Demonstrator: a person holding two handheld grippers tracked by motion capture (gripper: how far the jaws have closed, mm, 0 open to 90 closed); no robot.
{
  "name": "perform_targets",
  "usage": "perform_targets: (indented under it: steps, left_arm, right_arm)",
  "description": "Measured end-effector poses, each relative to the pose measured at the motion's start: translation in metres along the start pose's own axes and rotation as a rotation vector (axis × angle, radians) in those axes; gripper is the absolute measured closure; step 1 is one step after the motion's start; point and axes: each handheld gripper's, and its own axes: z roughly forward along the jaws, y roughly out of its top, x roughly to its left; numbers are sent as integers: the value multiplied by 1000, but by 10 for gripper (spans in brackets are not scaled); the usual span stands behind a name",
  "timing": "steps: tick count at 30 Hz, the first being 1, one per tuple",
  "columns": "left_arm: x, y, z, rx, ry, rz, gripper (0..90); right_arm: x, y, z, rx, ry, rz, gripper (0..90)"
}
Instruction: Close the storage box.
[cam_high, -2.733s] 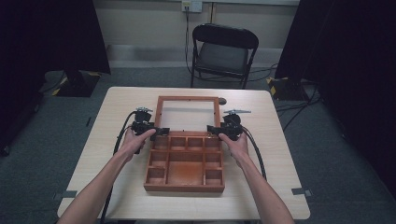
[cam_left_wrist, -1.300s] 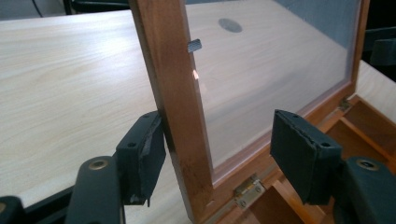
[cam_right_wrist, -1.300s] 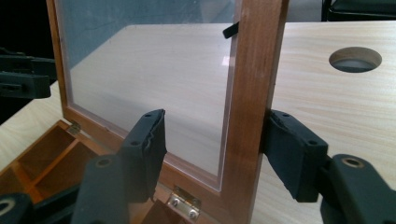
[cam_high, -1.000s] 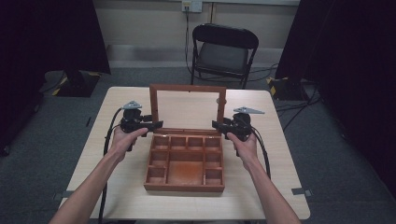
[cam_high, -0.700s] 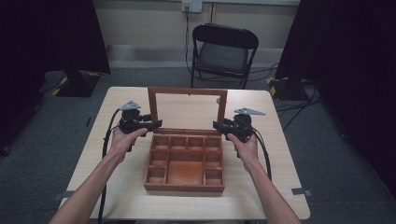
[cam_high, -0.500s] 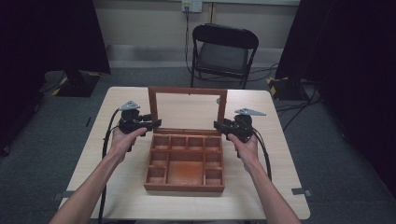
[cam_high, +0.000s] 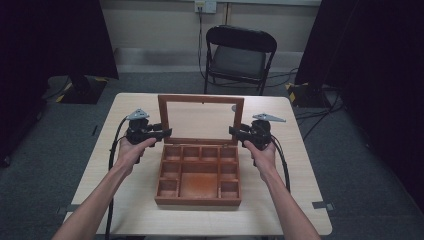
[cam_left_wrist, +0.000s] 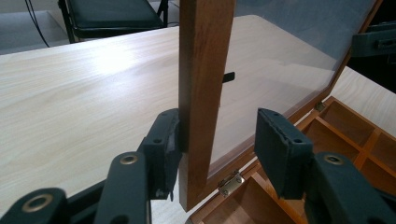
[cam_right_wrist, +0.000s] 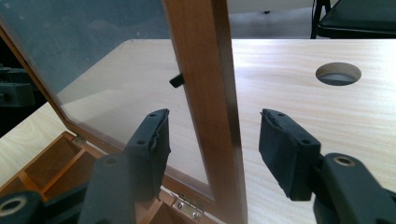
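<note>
The wooden box (cam_high: 199, 172) sat mid-table, nearer the near edge, its glass lid (cam_high: 201, 118) standing upright. A hole (cam_right_wrist: 338, 73) in the table (cam_high: 300, 165) lay near the far right corner, and a folding chair (cam_high: 239, 55) stood beyond the far edge. The left hand-held gripper (cam_high: 163, 134) straddled the lid's left stile, one pad touching, the other apart: released after closing. The right hand-held gripper (cam_high: 236, 132) straddled the right stile, released, its jaws just opening. Bare table flanked both sides.
</note>
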Motion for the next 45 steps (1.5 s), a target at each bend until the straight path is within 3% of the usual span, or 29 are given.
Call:
perform_targets:
  steps: [7, 10, 15, 20, 25, 31, 35, 36, 41, 45]
  left_arm:
    - [-1, 1, -2, 14, -3, -2, 517]
    - [-1, 1, -3, 13, -12, -12, 515]
    - [-5, 4, -4, 2, -16, -17, 427]
    - [-10, 9, -6, -3, 20, 16, 365]
    - [-9, 11, -5, 0, 34, 17, 325]
    - [-10, 14, -10, -30, 26, 20, 400]
    - [-14, 14, -12, -45, 53, 41, 430]
    - [-16, 13, -11, -61, 36, 28, 446]
    - [-18, 13, -13, -53, 12, 28, 485]
    - [-20, 13, -16, -50, -2, 7, 470]
  right_arm:
    - [6, 6, -4, -20, 36, -28, 518]
    - [6, 6, -7, -11, 31, -37, 551]
    - [6, 6, -9, -10, 31, -35, 556]
    - [7, 6, -10, -8, 26, -31, 557]
    - [8, 6, -12, 1, 28, -35, 555]
    - [10, 4, -15, 1, 30, -36, 549]
    - [12, 4, -18, 18, 35, -44, 546]
    - [13, 4, -20, 25, 31, -50, 543]
    - [14, 3, -24, 38, 28, -39, 532]
    - [16, 2, -27, 59, 36, -33, 469]
